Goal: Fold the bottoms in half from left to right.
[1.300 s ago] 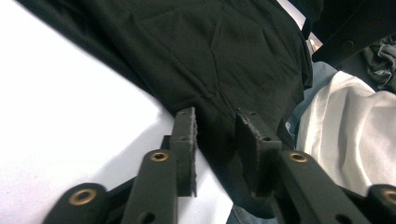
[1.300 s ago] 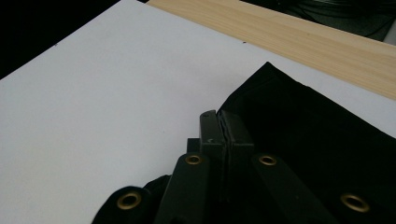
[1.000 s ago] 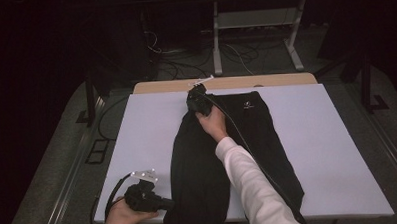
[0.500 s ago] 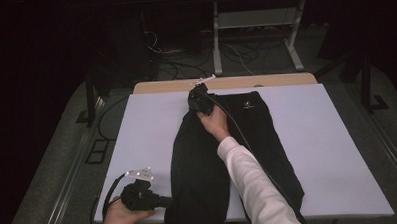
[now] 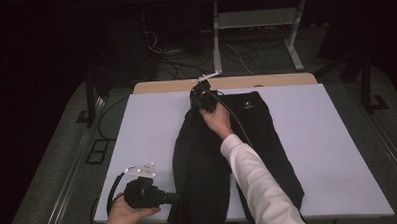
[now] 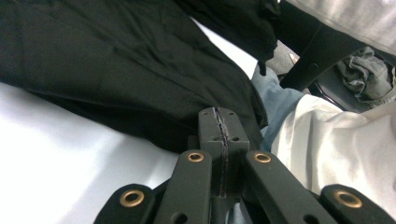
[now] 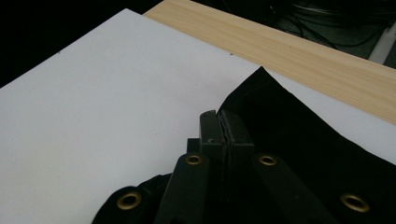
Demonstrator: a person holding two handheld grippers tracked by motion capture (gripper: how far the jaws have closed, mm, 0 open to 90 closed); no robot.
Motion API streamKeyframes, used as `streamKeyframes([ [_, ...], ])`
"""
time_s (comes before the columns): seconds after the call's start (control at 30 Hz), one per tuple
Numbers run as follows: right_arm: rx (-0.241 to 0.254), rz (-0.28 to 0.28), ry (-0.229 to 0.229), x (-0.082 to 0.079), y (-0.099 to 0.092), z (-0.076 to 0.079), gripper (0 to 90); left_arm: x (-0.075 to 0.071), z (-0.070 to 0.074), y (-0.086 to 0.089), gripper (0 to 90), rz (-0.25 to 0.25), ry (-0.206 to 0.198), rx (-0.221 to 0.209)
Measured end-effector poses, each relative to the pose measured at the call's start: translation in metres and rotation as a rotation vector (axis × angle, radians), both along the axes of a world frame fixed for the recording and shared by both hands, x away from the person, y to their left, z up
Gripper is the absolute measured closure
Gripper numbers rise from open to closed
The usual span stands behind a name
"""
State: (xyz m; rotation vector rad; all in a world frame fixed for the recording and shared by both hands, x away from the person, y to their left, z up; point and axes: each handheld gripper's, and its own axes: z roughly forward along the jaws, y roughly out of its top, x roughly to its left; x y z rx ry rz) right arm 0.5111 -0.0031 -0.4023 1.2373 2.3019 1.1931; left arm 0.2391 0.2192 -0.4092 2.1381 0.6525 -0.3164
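A black garment [image 5: 228, 161] lies lengthwise on the white table cover [image 5: 147, 129]. My right gripper [image 5: 202, 96] sits at the garment's far left corner, held by a hand in a white sleeve. In the right gripper view its jaws [image 7: 219, 119] are pressed together and black cloth [image 7: 299, 140] bunches on both sides of them. My left gripper [image 5: 172, 197] is at the near left, its tip against the garment's near hem. In the left gripper view the jaws [image 6: 219, 116] meet over the cloth's edge [image 6: 121, 74]. Whether cloth is pinched there is hidden.
A wooden strip [image 5: 165, 86] of the table shows beyond the white cover. Cables [image 5: 174, 53] and a white stand [image 5: 253, 25] are on the dark floor behind. The person's light top [image 6: 336, 140] is close to the left gripper.
The left gripper has risen a little at the near hem. The right hand and its gripper have stayed in place.
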Motion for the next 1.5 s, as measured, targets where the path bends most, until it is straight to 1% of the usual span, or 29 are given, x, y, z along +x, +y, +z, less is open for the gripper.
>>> streamKeyframes([
  [0.13, -0.001, -0.003, 0.002, 0.000, -0.003, 0.002, 87.2, -0.001, 0.004, -0.008, 89.4, -0.025, 0.003, -0.011],
  [0.17, -0.002, -0.003, 0.000, 0.000, -0.004, 0.002, 87.1, -0.001, 0.005, -0.010, 89.4, -0.033, -0.002, -0.006],
  [0.33, -0.003, -0.007, -0.002, 0.000, -0.007, 0.004, 87.2, -0.003, 0.011, -0.019, 89.4, -0.071, -0.010, -0.019],
  [0.6, -0.006, -0.014, -0.012, 0.001, -0.015, 0.011, 87.2, -0.004, 0.017, -0.035, 89.3, -0.126, -0.015, -0.033],
  [0.7, -0.008, -0.018, -0.015, 0.001, -0.020, 0.014, 87.1, -0.005, 0.019, -0.042, 89.3, -0.149, -0.025, -0.040],
  [0.93, -0.007, -0.019, -0.020, 0.000, -0.031, 0.018, 87.1, -0.005, 0.023, -0.058, 89.3, -0.182, -0.033, -0.070],
  [1.03, -0.007, -0.019, -0.022, -0.001, -0.035, 0.018, 87.1, -0.005, 0.025, -0.066, 89.3, -0.197, -0.035, -0.071],
  [1.1, -0.008, -0.020, -0.023, -0.001, -0.038, 0.019, 87.1, -0.004, 0.026, -0.070, 89.3, -0.208, -0.038, -0.080],
  [1.23, -0.005, -0.028, -0.023, -0.002, -0.044, 0.019, 87.1, -0.003, 0.027, -0.079, 89.3, -0.215, -0.038, -0.092],
  [1.5, 0.002, -0.037, -0.023, -0.004, -0.055, 0.019, 87.1, -0.001, 0.027, -0.093, 89.3, -0.237, -0.038, -0.099],
])
